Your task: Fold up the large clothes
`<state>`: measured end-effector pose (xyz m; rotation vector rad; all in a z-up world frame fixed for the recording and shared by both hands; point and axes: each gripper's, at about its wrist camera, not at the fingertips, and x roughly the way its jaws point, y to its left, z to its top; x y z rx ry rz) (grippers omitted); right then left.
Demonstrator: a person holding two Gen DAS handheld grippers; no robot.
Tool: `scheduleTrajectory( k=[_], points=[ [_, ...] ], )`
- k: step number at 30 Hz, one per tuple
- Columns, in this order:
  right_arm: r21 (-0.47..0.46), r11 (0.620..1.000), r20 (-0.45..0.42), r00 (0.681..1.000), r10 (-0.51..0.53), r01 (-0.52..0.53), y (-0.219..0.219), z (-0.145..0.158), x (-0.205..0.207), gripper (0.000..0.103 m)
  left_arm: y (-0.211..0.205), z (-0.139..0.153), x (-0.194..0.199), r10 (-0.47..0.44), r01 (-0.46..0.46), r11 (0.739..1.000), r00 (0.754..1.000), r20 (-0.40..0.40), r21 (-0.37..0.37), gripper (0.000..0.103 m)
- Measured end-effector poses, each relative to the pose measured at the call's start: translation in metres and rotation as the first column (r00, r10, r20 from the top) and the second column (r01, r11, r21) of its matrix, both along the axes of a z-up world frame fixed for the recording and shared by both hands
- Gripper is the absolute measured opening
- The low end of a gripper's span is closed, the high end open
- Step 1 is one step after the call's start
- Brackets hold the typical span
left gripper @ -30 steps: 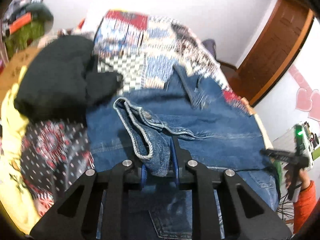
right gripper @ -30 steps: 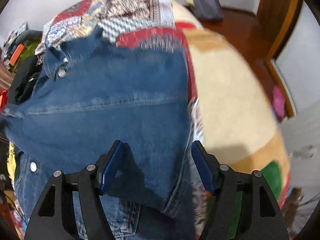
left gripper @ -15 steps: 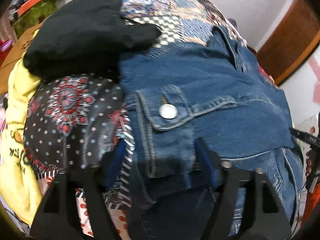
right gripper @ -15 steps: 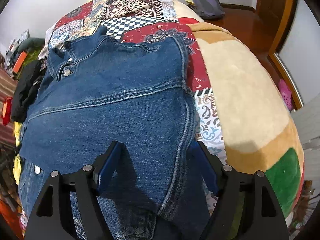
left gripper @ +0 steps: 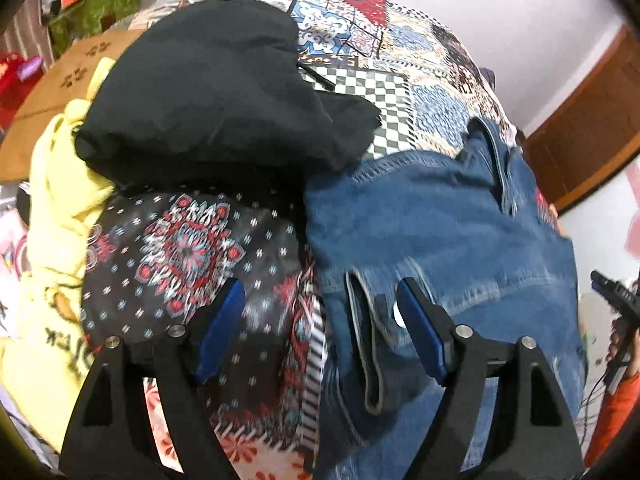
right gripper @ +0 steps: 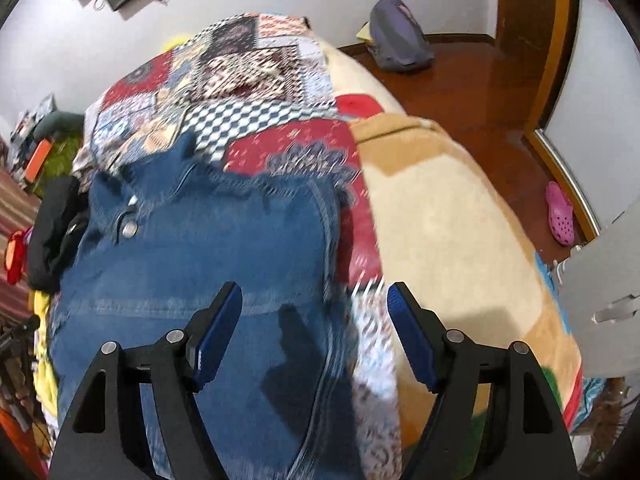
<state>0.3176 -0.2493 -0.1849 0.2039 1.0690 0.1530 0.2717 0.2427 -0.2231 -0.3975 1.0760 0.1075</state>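
A blue denim jacket (left gripper: 432, 216) lies folded on the patchwork bedspread (left gripper: 400, 80); in the right wrist view the jacket (right gripper: 208, 256) shows its collar and a metal button at the far left. My left gripper (left gripper: 320, 304) is open and empty, hovering over the jacket's left edge and a cuff. My right gripper (right gripper: 314, 308) is open and empty above the jacket's right edge.
A black garment (left gripper: 216, 92) lies on a dark floral cloth (left gripper: 188, 248) and a yellow garment (left gripper: 56, 200) left of the jacket. A beige blanket (right gripper: 440, 232) covers the bed's right side. A backpack (right gripper: 396, 40) and pink shoe (right gripper: 560, 212) lie on the wooden floor.
My left gripper let go of the denim cuff, opened and drew back to the left. My right gripper stayed open and pulled back slightly from the jacket.
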Motion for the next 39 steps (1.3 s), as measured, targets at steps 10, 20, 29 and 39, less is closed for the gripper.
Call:
scheduleTrajectory(
  k=[10,20,29,39],
  points=[
    [0.063,0.998,-0.046,0.999,-0.019,0.022,-0.005,-0.038,0.046,0.071,0.023,-0.054,0.049,0.017,-0.021,0.984,1.0,-0.022,-0.176,0.077],
    [0.122,0.992,-0.067,0.997,0.037,-0.029,0.003,-0.058,0.066,0.019,0.012,-0.072,0.064,0.006,-0.003,0.966,1.0,0.011,-0.259,0.043],
    [0.09,0.995,0.069,0.997,0.045,-0.051,0.007,-0.001,0.044,0.014,-0.049,-0.007,0.053,-0.115,0.114,0.984,0.993,0.001,0.133,0.007],
    [0.021,0.994,0.228,0.969,0.099,-0.106,0.023,0.073,0.033,0.013,-0.072,0.097,0.052,-0.164,0.12,0.967,0.969,0.187,0.226,0.006]
  ],
)
